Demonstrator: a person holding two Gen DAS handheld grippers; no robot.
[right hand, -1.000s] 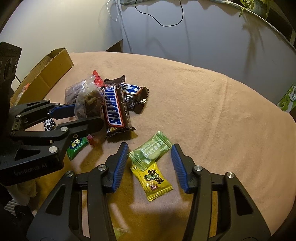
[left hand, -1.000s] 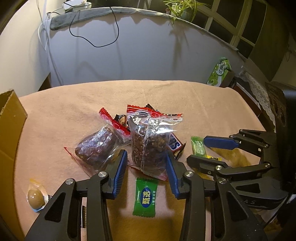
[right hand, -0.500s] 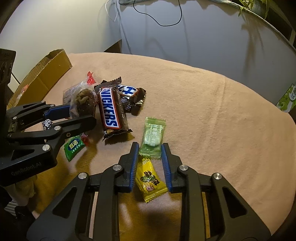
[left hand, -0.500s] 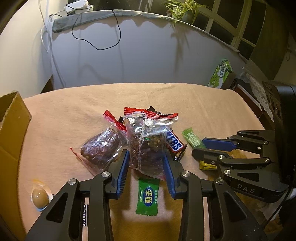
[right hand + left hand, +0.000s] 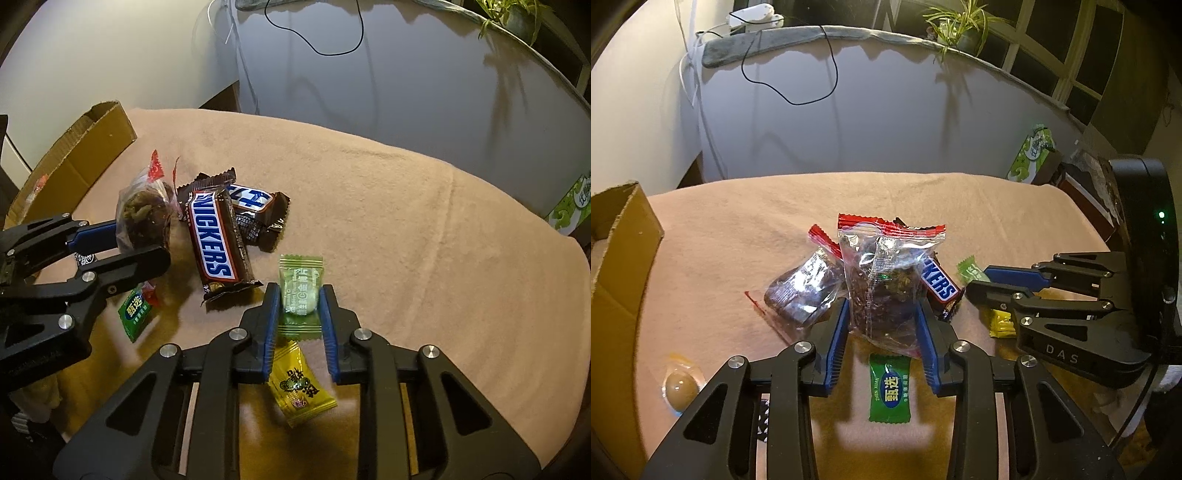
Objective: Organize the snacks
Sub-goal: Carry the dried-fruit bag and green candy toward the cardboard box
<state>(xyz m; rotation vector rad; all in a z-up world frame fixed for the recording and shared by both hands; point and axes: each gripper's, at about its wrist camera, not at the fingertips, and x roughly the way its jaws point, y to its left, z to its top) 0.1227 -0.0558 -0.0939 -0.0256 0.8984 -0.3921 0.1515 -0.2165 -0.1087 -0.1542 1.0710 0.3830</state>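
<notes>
Gripping two snacks at once, one in each tongs, over a bench draped in a peach cloth [image 5: 775,206].

Left wrist view: the left tongs [image 5: 882,325] are clamped on a clear packet of dark dried fruit [image 5: 882,280], its red-sealed top standing upright beyond the fingertips. The blue pads [image 5: 839,334] press the packet's lower sides. A second clear packet [image 5: 803,291] lies just left of the tips, touching the held one. A Snickers bar [image 5: 938,286] sits just right of them. A green candy [image 5: 889,386] lies flat on the cloth under the tongs, between the two arms. A wrapped brown egg [image 5: 679,386] rests well to the left, and a cardboard box [image 5: 624,266] stands beyond that at the bench edge. The right tongs come in from the right.

Right wrist view: the right tongs [image 5: 300,314] are closed tight on a pale green vitamin candy [image 5: 300,291], pads at the wrapper's middle, where the tablet shows. A yellow candy [image 5: 301,387] lies below, between the arms, apparently not gripped. Two Snickers bars [image 5: 214,236] lie beyond and left of the tips.

Judgement on doing this well: lift both straight up before travelling, so the neighbouring packet and the yellow candy are not dragged along. The fruit packet is soft and slippery; a low grip may let it flop, so keep it upright and move steadily. The box is the likely destination, though the pictures do not confirm it.
</notes>
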